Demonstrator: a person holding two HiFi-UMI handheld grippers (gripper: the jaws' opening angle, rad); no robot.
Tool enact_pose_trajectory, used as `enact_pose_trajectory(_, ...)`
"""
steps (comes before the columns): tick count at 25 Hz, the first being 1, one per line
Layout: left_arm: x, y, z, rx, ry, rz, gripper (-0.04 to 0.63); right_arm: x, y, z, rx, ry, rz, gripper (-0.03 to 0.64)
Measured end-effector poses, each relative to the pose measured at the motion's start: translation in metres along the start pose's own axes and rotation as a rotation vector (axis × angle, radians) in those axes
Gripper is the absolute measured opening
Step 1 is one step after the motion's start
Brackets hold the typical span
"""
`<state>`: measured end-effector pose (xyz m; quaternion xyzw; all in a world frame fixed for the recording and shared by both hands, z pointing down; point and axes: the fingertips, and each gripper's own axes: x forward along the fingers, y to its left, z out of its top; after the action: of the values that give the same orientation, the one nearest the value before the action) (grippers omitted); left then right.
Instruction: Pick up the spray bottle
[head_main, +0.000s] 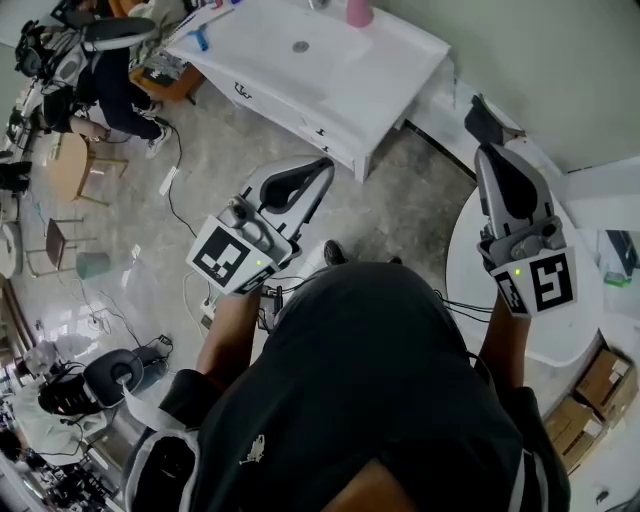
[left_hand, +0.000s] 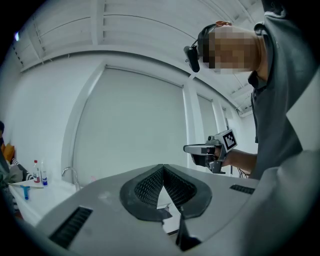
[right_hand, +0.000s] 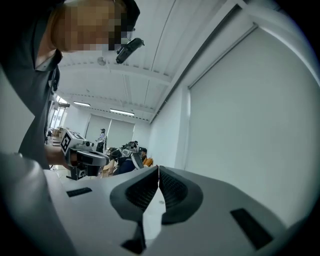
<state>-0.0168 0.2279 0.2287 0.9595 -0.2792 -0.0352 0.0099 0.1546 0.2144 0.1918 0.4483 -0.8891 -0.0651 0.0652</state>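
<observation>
Sink table (head_main: 400, 80) on the far side, white, with the basin (head_main: 330, 55) sunk into its top and the drain (head_main: 300, 46) at its middle. Pink bottle (head_main: 358, 12) stands at the basin's far right edge. It may be the spray bottle, but its head is cut off by the frame, so I can't tell. Two small bottles (left_hand: 40, 172) stand upright at the table's left end, with a blue item (left_hand: 25, 190) lying near them. They're too small to tell what's in them. Cardboard boxes (head_main: 595, 385) on the floor, near right, contents not visible.

My left gripper (left_hand: 162, 167): jaws fully together, pads meeting at the tips, nothing between them. My right gripper (right_hand: 158, 170): same, jaws closed on nothing, above the round white table (head_main: 465, 270) in the head view. Both are held level in the air, and neither touches a bottle.
</observation>
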Motion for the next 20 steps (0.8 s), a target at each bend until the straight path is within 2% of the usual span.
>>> enact_pose_trajectory(5,-0.043,0.037,-0.007,-0.021,-0.037,0.007,0.005,0.043,0.031,0.007,-0.036,0.042,-0.013,0.009)
enact_pose_trajectory(8,-0.055,0.04,-0.02,-0.042,-0.04,0.018,0.005,0.053,0.042,0.016,-0.061,0.008,-0.014,0.009)
enact_pose_trajectory(11,-0.047,0.032,-0.036,-0.064,-0.025,0.014,0.005,0.049,0.042,0.01,-0.04,-0.001,-0.001,0.009)
enact_pose_trajectory(15,-0.022,0.052,-0.025,-0.081,-0.036,-0.004,0.005,0.061,0.017,-0.002,-0.024,0.109,0.003,0.009)
enact_pose_trajectory(17,-0.008,0.065,-0.019,-0.083,-0.062,0.014,0.005,0.076,-0.002,-0.001,-0.037,0.125,0.015,0.009)
enact_pose_trajectory(20,-0.008,0.055,-0.028,-0.094,-0.072,0.062,0.005,0.081,-0.003,-0.006,-0.045,0.11,0.055,0.009)
